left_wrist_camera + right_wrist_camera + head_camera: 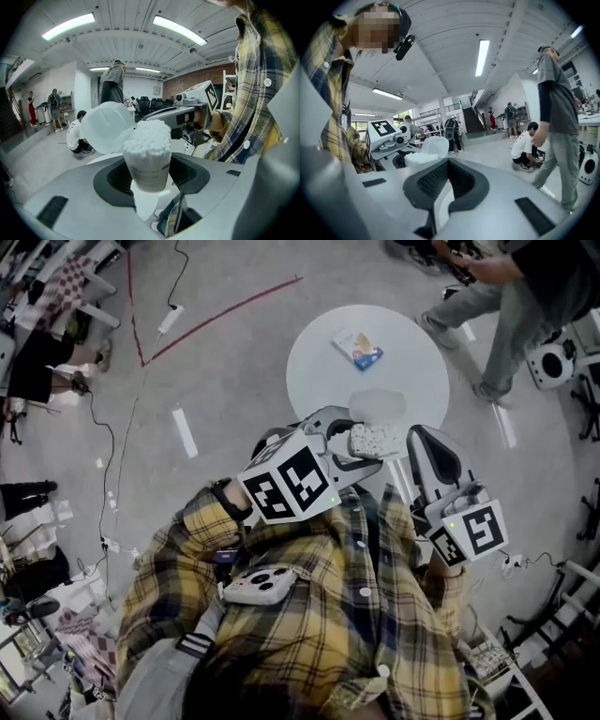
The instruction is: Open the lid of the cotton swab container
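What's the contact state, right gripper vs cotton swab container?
Apart. In the right gripper view the right gripper is shut on nothing, and the cotton swab container sits off to its left, past the jaws. The head view shows a gap between them.

You have bright, even light from the ceiling strip lights (69, 26). The white tips in the cotton swab container (149, 168) glare slightly. Both gripper views bulge and darken at their edges, and the head view looks greyer and flatter.
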Motion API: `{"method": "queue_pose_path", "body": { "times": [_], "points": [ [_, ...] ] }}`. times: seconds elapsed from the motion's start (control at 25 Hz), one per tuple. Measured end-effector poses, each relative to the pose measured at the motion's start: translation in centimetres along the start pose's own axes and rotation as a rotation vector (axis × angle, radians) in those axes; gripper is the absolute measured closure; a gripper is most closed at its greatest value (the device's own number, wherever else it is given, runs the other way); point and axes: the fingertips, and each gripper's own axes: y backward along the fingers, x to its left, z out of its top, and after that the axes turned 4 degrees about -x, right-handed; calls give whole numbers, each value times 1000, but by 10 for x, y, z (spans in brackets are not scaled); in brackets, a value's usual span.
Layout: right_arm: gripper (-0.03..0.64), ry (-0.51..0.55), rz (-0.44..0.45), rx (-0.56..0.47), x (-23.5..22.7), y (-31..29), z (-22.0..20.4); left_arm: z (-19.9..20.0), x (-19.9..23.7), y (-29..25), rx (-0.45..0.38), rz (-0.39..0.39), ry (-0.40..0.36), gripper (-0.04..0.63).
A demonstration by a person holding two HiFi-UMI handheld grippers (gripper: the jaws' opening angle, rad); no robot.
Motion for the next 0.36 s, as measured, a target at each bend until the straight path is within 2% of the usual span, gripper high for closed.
{"method": "queue_pose_path", "body": {
  "times": [0.36],
  "points": [
    [601, -7, -16, 16, -2, -1, -3, -5, 0, 0, -1, -14, 7, 359]
  ]
}}
